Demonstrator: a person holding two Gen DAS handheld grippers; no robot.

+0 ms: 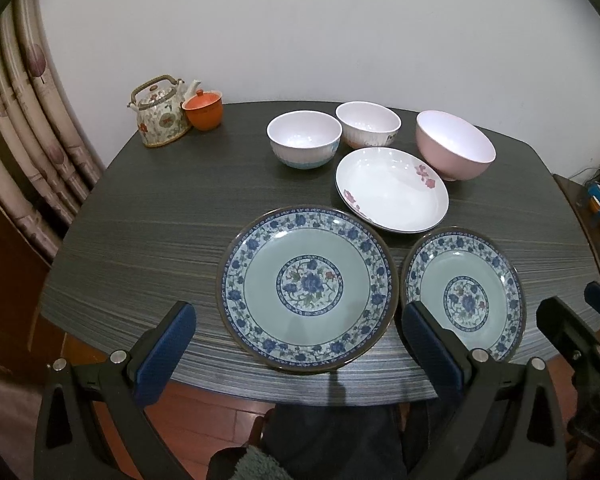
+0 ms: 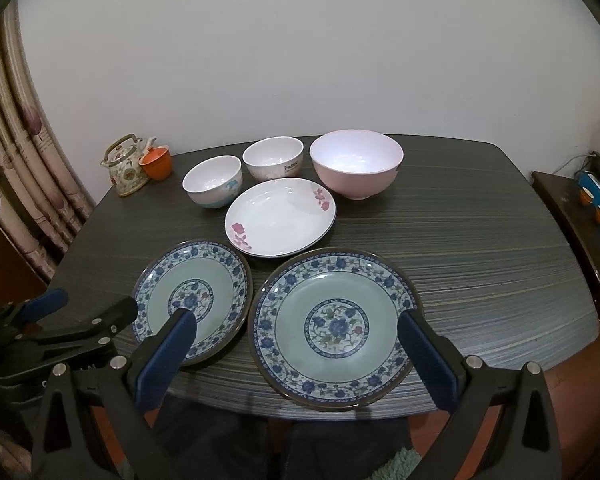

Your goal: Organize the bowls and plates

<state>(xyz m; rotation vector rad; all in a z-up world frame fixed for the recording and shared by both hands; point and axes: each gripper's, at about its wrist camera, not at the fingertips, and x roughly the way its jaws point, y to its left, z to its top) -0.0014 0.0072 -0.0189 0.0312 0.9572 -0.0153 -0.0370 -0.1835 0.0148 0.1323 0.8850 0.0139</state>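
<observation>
Two blue-flowered green plates lie at the table's near edge: the left plate (image 1: 308, 288) (image 2: 192, 300) and the right plate (image 1: 466, 294) (image 2: 334, 326). Behind them lies a white plate with pink flowers (image 1: 392, 190) (image 2: 280, 216). Three bowls stand in a row at the back: a white and blue bowl (image 1: 304, 138) (image 2: 212, 180), a white ribbed bowl (image 1: 368, 124) (image 2: 274, 158) and a large pink bowl (image 1: 454, 150) (image 2: 356, 162). My left gripper (image 1: 298, 318) is open and empty, just short of the left plate. My right gripper (image 2: 298, 322) is open and empty before the right plate.
A floral teapot (image 1: 160, 114) (image 2: 126, 166) and an orange lidded cup (image 1: 203, 109) (image 2: 156, 162) stand at the dark table's (image 1: 148, 232) back left corner. A curtain hangs on the left. A side cabinet (image 2: 576, 208) stands to the right.
</observation>
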